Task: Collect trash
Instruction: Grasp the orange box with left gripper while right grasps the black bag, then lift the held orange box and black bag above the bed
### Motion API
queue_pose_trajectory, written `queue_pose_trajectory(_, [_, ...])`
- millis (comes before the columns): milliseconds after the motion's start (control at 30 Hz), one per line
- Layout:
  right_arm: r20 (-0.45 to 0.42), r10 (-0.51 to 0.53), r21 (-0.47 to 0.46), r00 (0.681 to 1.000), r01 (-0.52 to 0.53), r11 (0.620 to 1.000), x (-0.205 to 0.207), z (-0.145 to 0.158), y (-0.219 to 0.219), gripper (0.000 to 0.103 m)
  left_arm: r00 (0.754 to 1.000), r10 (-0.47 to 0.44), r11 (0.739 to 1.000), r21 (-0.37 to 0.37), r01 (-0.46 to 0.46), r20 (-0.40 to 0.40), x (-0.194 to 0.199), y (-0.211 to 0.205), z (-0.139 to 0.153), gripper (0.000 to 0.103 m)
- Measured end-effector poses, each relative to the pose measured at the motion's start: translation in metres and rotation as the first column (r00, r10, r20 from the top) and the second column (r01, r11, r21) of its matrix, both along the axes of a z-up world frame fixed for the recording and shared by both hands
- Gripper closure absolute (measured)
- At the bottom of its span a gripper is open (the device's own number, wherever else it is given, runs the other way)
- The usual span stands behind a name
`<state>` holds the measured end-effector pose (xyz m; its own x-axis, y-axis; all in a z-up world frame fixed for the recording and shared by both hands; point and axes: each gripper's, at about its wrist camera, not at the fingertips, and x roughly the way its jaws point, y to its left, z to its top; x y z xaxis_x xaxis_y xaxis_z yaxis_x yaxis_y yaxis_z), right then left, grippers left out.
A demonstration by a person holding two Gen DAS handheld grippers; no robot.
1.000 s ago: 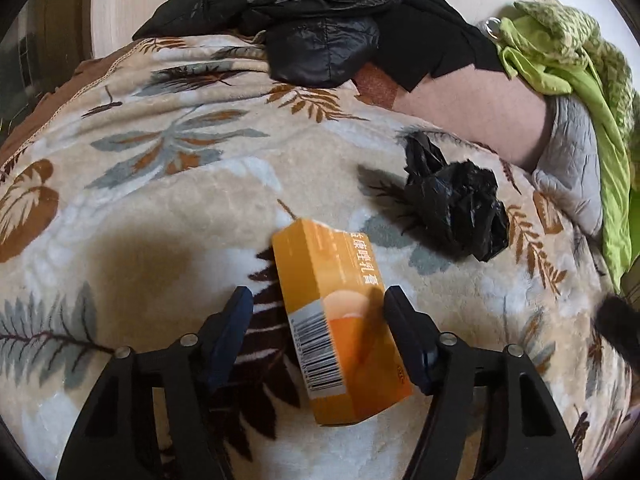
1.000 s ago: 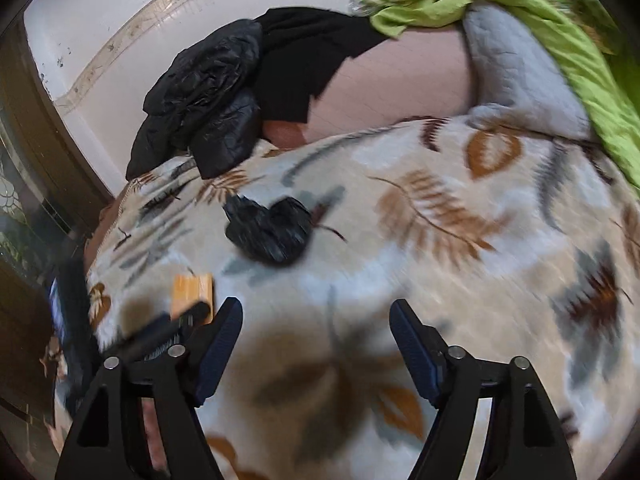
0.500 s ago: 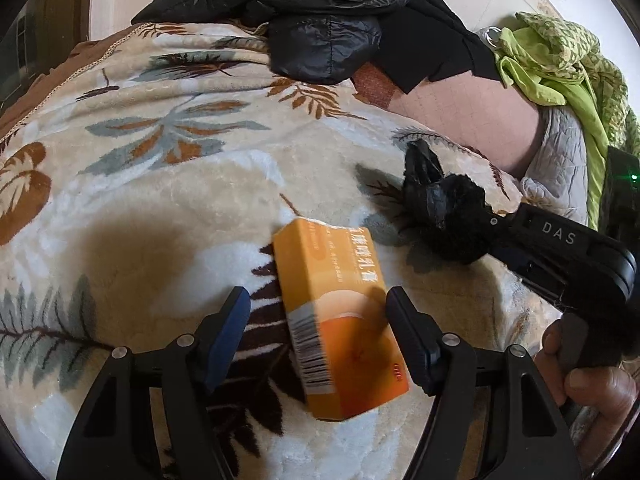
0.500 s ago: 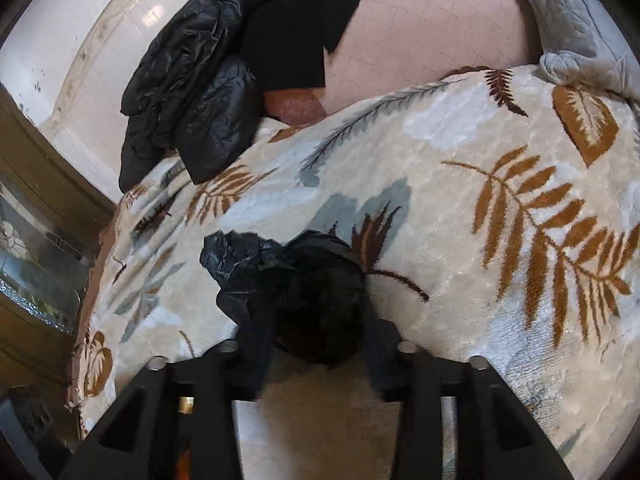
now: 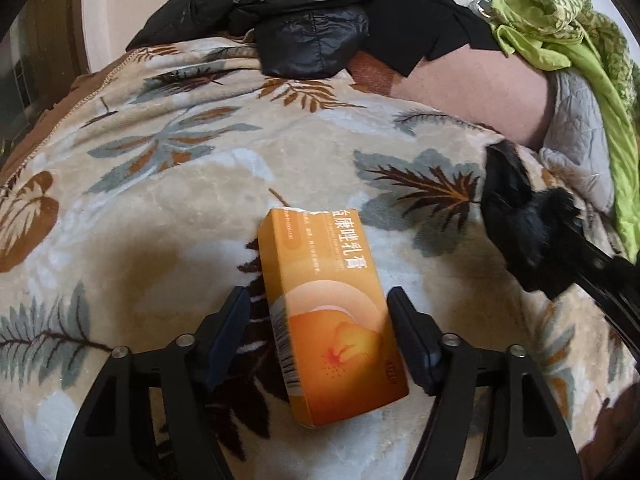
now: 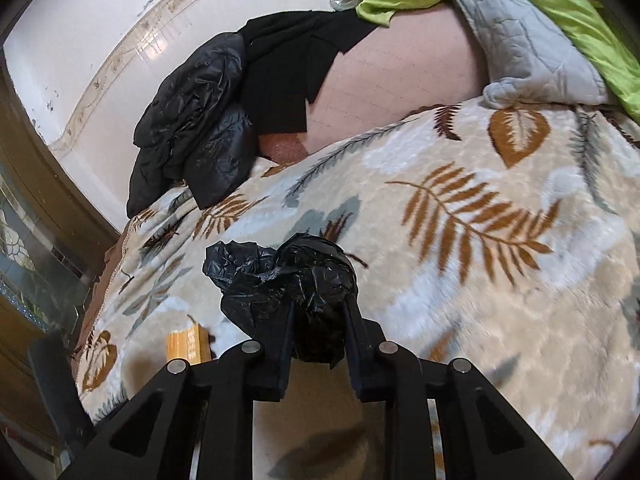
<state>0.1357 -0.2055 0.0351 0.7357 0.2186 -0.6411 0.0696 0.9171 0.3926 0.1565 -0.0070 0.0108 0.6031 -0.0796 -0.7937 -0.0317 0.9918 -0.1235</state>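
Crumpled black bag [image 6: 288,280] pinched in right claw [image 6: 318,334], orange box [image 5: 328,292] between left claw [image 5: 316,332] fingers

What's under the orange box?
The orange box lies on the leaf-patterned blanket, over a dark leaf print. Anything directly beneath it is covered.

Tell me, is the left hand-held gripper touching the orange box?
Apart. In the left wrist view the orange box lies between the open jaws of the left hand-held gripper, with blanket visible beside each finger.

One orange box [image 5: 328,300], one crumpled black bag [image 6: 288,284], one leaf-print blanket [image 5: 160,184], two claws.
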Motion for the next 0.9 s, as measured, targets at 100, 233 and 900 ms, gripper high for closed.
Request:
queue_pose_trajectory(100, [-0.004, 0.000, -0.035, 1.000, 0.000, 0.999, -0.005, -0.003, 0.003, 0.079, 1.000, 0.013, 1.000, 0.020, -0.013, 0.004, -0.001, 0.000, 0.000, 0.042])
queue_pose_trajectory(233, [-0.027, -0.004, -0.086, 1.000, 0.001, 0.996, -0.007, -0.014, 0.006, 0.079, 1.000, 0.014, 0.998, 0.057, -0.014, -0.005, 0.001, -0.003, -0.003, 0.045])
queue_pose_trajectory(900, [-0.012, 0.026, -0.203, 1.000, -0.028, 0.979, -0.006, -0.025, 0.021, 0.071, 1.000, -0.005, 0.997, 0.083, 0.006, -0.011, 0.003, -0.007, -0.008, 0.039])
